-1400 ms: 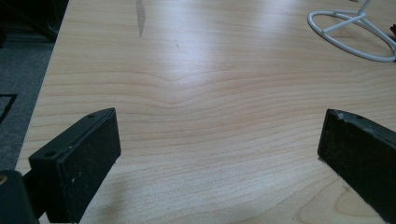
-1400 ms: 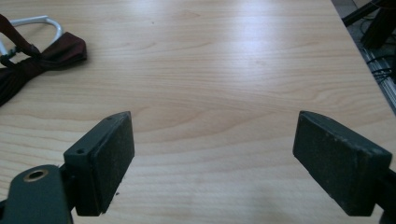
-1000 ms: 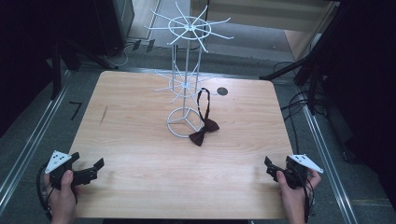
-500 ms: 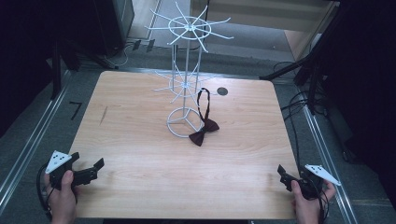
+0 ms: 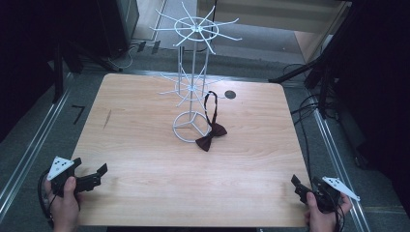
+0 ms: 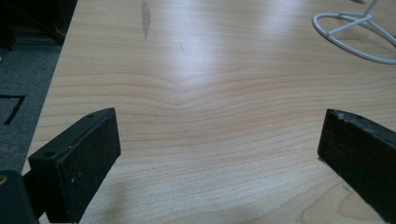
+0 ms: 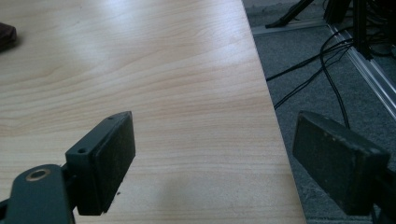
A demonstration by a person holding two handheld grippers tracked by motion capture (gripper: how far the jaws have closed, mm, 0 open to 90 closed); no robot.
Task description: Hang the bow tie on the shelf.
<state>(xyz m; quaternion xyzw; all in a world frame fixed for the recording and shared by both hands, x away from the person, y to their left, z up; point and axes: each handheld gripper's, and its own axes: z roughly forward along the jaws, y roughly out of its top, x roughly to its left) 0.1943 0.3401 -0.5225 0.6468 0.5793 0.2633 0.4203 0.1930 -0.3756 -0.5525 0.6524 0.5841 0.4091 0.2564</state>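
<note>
Wood surface: pale, rounded-corner wooden tabletop (image 5: pixel 145 145) with a dark streak (image 5: pixel 107 119) toward its left side and a small dark round hole (image 5: pixel 230 94) near the far edge.
Stand: white wire display stand (image 5: pixel 192 82) with two tiers of radiating hooks stood upright in the far middle of the tabletop, on a ring base (image 5: pixel 189 126); part of that ring base showed at the top right of the left gripper view (image 6: pixel 355 32).
Bow tie: dark brown bow tie (image 5: pixel 211 137) lay flat on the tabletop, touching the ring base's right side, its black neck strap (image 5: pixel 210 108) looping up toward the lower tier of hooks.
Left tool: black two-jaw left tool (image 5: pixel 95 176) sat at the near left corner, held in a hand (image 5: pixel 63 208); jaws spread wide over bare wood, gripping nothing (image 6: pixel 219 154).
Right tool: black two-jaw right tool (image 5: pixel 299 187) hung at the near right corner, held in the other hand (image 5: pixel 319 217); jaws wide apart and empty, straddling the tabletop's right edge, one over wood and one over grey floor (image 7: pixel 212 163).
Floor: grey carpet with black cables (image 7: pixel 322 70) and a metal rail (image 5: pixel 29 150) alongside.
Gap: both tools were well apart from the bow tie and the stand.
</note>
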